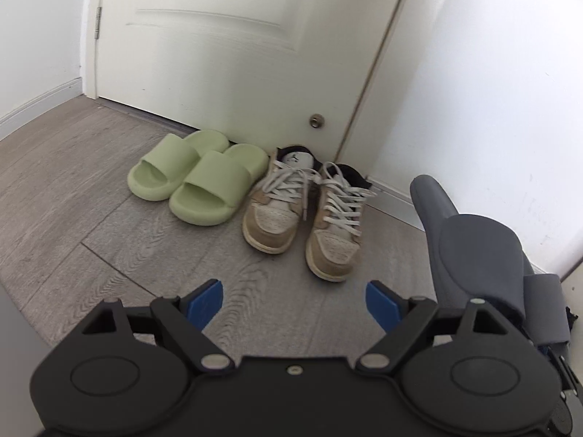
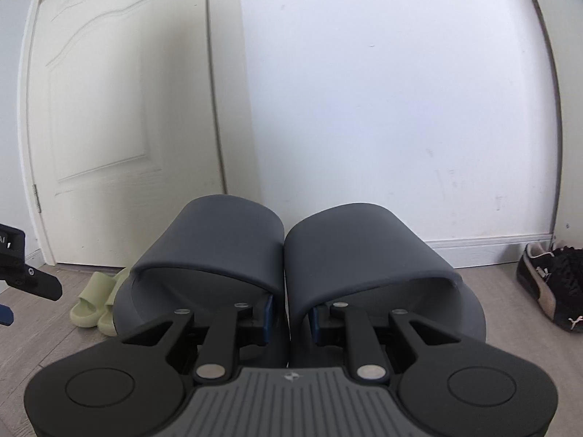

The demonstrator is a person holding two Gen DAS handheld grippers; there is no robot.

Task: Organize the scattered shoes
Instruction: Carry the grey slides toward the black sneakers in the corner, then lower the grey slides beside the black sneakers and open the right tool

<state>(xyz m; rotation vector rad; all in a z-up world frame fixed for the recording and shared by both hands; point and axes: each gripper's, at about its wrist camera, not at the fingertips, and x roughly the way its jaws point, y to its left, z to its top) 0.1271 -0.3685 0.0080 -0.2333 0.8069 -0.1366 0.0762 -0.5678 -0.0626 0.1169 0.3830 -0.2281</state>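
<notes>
Pinching both grey slides (image 2: 284, 255) together, the right gripper's (image 2: 289, 318) fingers carry them lengthwise toward the free floor (image 1: 393, 255) right of the sneakers (image 1: 302, 211); the left gripper's (image 1: 294, 300) fingers gape empty.

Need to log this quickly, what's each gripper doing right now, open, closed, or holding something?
Left gripper: open, holding nothing.
Right gripper: closed on the pair of grey slippers, pinching their inner sides together.

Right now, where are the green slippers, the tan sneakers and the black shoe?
green slippers (image 1: 204, 178): left wrist view, strap of the nearer slipper.
tan sneakers (image 1: 271, 225): left wrist view, toe of the left sneaker.
black shoe (image 2: 546, 287): right wrist view, its side stripe.
</notes>
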